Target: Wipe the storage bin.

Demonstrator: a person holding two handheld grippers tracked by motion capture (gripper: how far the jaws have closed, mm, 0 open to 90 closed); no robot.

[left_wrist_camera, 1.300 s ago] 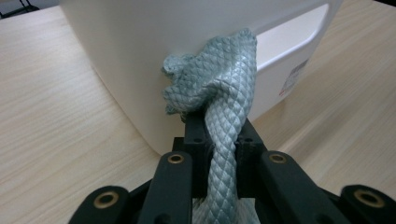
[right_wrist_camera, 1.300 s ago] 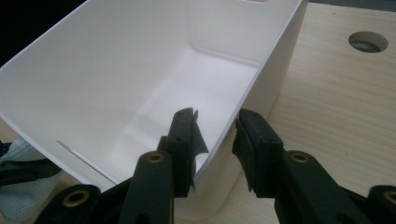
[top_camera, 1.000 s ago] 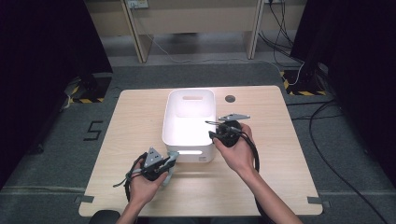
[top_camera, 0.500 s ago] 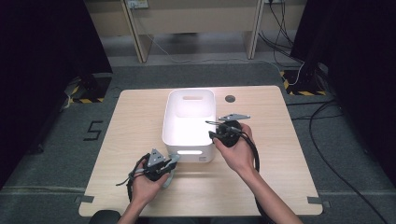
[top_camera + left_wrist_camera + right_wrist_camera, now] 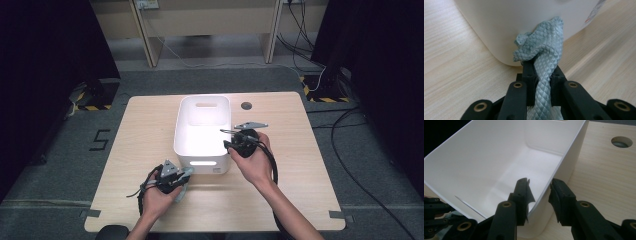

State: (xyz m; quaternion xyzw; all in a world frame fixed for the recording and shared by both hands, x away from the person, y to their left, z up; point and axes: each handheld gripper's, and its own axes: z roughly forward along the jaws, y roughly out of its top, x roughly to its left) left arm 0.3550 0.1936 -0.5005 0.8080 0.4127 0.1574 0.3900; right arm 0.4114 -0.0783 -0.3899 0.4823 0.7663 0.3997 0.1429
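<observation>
A grey-blue quilted cloth (image 5: 541,47) is pinched between the jaws of my left gripper (image 5: 541,67), which is shut on it. The bunched end of the cloth rests against the outside of the white plastic bin (image 5: 499,25), at its near corner. From above, the left gripper (image 5: 181,176) sits just in front of the bin (image 5: 202,100) with the cloth (image 5: 187,172) at its tip. My right gripper (image 5: 539,187) is open and straddles the bin's right wall (image 5: 564,157), one jaw inside and one outside. It shows at the bin's right rim in the high view (image 5: 227,142). The bin's inside is bare.
The bin stands mid-table on a light wooden table (image 5: 145,130). A round cable hole (image 5: 246,105) lies behind the bin, also seen from the right gripper (image 5: 621,142). Dark floor, cables and table legs surround the table.
</observation>
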